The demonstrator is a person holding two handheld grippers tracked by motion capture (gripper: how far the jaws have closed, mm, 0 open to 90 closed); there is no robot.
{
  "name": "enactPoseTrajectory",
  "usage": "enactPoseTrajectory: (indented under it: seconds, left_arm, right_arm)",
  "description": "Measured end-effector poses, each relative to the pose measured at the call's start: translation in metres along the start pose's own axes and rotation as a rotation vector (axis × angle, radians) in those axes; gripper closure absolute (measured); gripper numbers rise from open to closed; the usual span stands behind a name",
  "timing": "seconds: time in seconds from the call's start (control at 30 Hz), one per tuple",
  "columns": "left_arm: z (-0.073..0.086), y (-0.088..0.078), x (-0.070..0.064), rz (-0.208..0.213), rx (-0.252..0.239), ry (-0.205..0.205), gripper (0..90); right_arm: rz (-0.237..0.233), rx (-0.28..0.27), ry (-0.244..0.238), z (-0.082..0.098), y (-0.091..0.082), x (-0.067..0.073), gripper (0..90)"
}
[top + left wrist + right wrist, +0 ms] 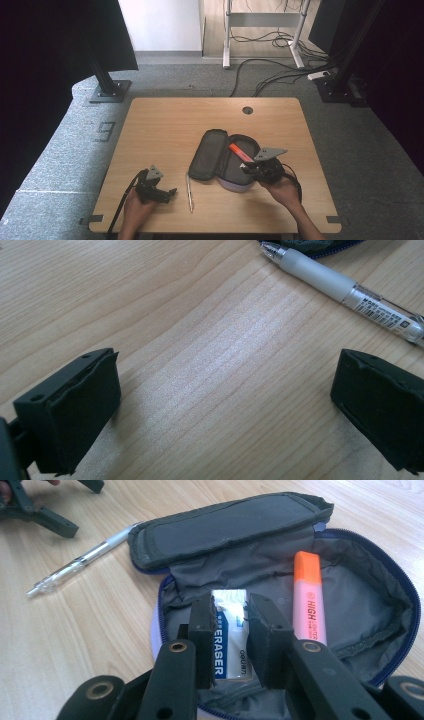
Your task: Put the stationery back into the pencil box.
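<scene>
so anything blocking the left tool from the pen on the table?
Nothing visible. The left tool is open over bare wood, and the pen lies just ahead of it beside the pencil case, with only table in between.

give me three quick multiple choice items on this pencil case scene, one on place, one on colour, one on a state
1. Where does the pen lie?
A. in the pencil case
B. on the table beside the pencil case
C. in the left gripper

2. What colour is the highlighter in the pencil case?
A. orange
B. green
C. blue

3. How is the right gripper?
A. wide open
B. shut on the eraser
C. shut on the pen

Key: 1 B, it lies on bare wood; 2 A, cap and body are orange; 3 B, its jaws clamp the eraser over the open case.
</scene>
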State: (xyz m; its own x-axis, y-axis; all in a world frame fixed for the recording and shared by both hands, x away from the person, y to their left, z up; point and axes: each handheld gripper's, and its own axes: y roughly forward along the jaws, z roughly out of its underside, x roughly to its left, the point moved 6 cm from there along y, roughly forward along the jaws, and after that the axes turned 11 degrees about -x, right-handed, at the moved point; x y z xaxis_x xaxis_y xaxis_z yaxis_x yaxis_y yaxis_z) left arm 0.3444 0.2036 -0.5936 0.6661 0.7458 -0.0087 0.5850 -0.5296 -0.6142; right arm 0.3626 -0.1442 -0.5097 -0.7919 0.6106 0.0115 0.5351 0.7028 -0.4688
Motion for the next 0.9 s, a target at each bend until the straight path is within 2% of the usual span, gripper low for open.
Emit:
enactPoseTrajectory:
  seconds: [0.5, 0.9]
  left_arm:
    - [0.000, 0.000, 0.000, 0.000, 0.001, 0.001, 0.0]
    - [0.000, 0.000, 0.000, 0.000, 0.000, 0.000, 0.0]
  right_arm:
    - [0.016, 0.007, 0.002, 0.000, 0.023, -0.011, 72.2]
    - [0.027, 0.044, 0.002, 0.012, 0.046, -0.019, 72.1]
